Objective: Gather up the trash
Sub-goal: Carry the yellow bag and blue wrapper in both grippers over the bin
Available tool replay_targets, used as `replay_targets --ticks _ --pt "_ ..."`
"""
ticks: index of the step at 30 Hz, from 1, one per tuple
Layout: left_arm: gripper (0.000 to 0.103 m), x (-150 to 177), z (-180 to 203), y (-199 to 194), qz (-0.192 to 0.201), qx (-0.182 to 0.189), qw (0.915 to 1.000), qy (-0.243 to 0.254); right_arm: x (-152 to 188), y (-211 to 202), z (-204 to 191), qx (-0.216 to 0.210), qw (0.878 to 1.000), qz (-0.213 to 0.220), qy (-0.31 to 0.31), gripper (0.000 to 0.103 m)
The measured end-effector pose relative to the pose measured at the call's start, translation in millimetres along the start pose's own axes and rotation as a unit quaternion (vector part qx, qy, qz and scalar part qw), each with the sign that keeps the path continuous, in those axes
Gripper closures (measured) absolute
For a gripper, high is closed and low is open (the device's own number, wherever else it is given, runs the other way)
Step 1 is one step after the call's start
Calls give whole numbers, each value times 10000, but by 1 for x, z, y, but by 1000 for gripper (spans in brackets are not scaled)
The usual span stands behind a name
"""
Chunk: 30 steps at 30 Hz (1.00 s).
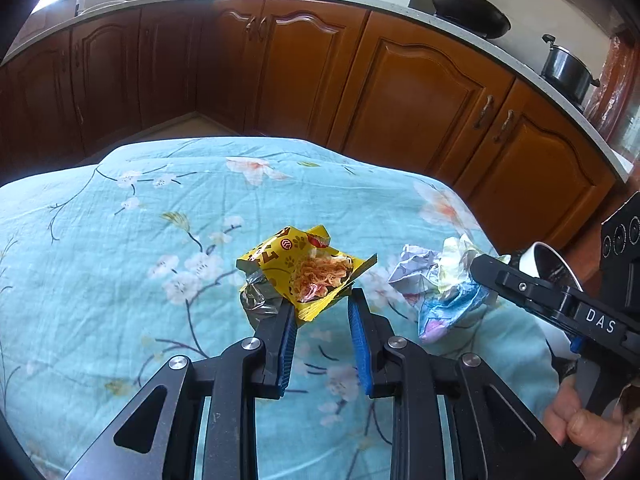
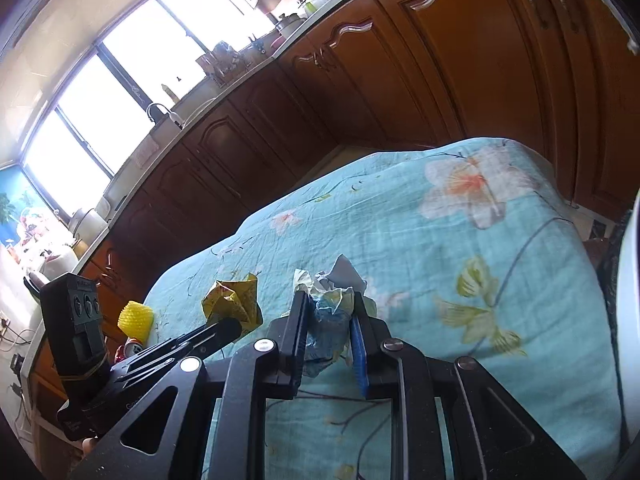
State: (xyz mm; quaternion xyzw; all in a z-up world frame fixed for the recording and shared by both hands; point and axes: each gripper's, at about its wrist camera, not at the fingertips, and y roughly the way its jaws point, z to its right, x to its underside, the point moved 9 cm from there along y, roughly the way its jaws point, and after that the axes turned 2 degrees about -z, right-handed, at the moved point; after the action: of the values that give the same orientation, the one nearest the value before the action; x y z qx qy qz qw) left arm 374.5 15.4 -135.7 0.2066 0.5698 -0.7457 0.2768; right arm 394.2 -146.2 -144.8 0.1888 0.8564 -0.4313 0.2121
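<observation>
Wrapper (image 1: 308, 270) mid-tablecloth (image 1: 100, 248), clear of edges

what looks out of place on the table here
Two bits of litter sit on the flowered tablecloth: a torn yellow snack wrapper gripped by the left gripper, and a crumpled paper wad pinched in the right gripper. Nothing has spilled.

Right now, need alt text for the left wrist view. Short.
The left gripper pinches a crumpled yellow snack wrapper over a table under a blue floral cloth. To its right, the right gripper holds a crumpled wad of paper. Behind stand wooden kitchen cabinets and a wok on the counter.
</observation>
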Motion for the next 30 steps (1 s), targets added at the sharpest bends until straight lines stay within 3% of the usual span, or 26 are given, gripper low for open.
replay_targets --ticks 14,30 --pt "79 44 95 -29 -135 443 9971 599 26 -100 36 294 9976 594 224 83" --pt "79 55 174 -29 -229 760 9900 1163 32 -178 82 629 9903 1125 512 83"
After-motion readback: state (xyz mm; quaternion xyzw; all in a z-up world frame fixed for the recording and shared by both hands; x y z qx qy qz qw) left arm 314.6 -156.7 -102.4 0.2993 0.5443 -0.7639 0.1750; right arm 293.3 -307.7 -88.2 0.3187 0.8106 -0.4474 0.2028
